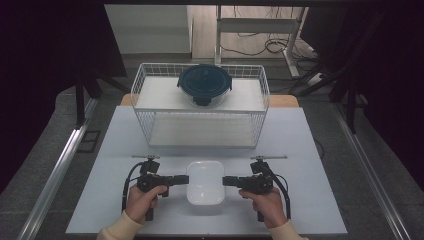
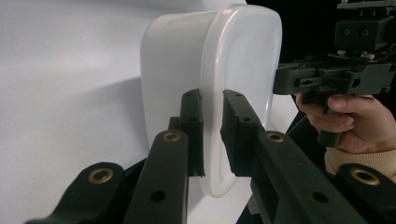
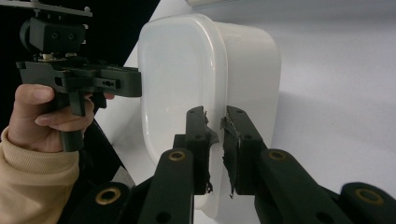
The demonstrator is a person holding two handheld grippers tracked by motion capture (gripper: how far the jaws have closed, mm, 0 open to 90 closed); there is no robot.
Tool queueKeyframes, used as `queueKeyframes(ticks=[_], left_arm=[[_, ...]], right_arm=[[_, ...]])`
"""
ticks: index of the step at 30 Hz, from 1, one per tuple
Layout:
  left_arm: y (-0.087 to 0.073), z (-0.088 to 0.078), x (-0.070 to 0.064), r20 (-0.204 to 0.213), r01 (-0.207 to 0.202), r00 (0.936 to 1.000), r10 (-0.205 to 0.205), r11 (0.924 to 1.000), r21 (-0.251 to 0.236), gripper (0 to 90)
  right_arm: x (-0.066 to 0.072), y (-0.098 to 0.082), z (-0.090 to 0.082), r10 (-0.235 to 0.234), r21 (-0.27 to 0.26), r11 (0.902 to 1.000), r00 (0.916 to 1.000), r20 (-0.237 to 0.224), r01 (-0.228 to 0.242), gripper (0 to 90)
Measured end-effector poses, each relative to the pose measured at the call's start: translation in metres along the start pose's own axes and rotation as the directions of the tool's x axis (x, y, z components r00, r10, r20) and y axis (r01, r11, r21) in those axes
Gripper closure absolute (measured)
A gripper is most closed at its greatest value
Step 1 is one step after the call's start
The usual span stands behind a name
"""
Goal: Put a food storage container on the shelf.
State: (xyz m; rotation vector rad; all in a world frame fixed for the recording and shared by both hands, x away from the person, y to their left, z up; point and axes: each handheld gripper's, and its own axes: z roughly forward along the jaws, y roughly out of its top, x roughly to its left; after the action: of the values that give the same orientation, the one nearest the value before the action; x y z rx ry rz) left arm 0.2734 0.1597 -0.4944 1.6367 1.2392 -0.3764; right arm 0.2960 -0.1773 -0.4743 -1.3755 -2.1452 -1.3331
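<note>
smooth white rounded-corner plastic container [image 1: 205, 189], rim pinched by left gripper [image 1: 183, 180] and right gripper [image 1: 228, 181].

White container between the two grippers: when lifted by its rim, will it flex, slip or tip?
The white container looks like thin glossy plastic, so its rim may flex and slide between the pads. The left gripper and right gripper pinch opposite rims, which should keep it level. It seems empty, so probably light.

Counted on the bench [image 1: 300, 150]: one white container [image 1: 205, 186] at 6 o'clock, one wire basket [image 1: 200, 131] at 12 o'clock, one dark round lidded bowl [image 1: 204, 83] inside it, two tongs, left [image 1: 183, 180] and right [image 1: 228, 181].
</note>
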Motion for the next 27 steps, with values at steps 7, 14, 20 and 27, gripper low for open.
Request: queueKeyframes(ticks=[7, 14, 20, 27], left_arm=[[0.002, -0.008, -0.009, 0.003, -0.031, 0.9995, 0.031, 0.9992, -0.024, 79.7], [0.008, -0.019, -0.022, 0.005, -0.080, 0.9967, 0.081, 0.9953, -0.053, 79.5], [0.014, -0.026, -0.029, 0.000, -0.108, 0.9941, 0.109, 0.9913, -0.075, 79.2], [0.027, -0.032, -0.035, 0.015, -0.123, 0.9921, 0.125, 0.9878, -0.096, 79.0]], right_arm=[[0.010, 0.003, -0.006, -0.034, -0.021, 0.9992, 0.9994, -0.004, 0.034, 80.3], [0.025, 0.008, -0.016, -0.097, -0.056, 0.9937, 0.9953, 0.002, 0.097, 80.3], [0.039, 0.017, -0.022, -0.151, -0.075, 0.9856, 0.9884, 0.013, 0.152, 80.4], [0.048, 0.030, -0.028, -0.189, -0.090, 0.9776, 0.9818, 0.022, 0.190, 80.4]])
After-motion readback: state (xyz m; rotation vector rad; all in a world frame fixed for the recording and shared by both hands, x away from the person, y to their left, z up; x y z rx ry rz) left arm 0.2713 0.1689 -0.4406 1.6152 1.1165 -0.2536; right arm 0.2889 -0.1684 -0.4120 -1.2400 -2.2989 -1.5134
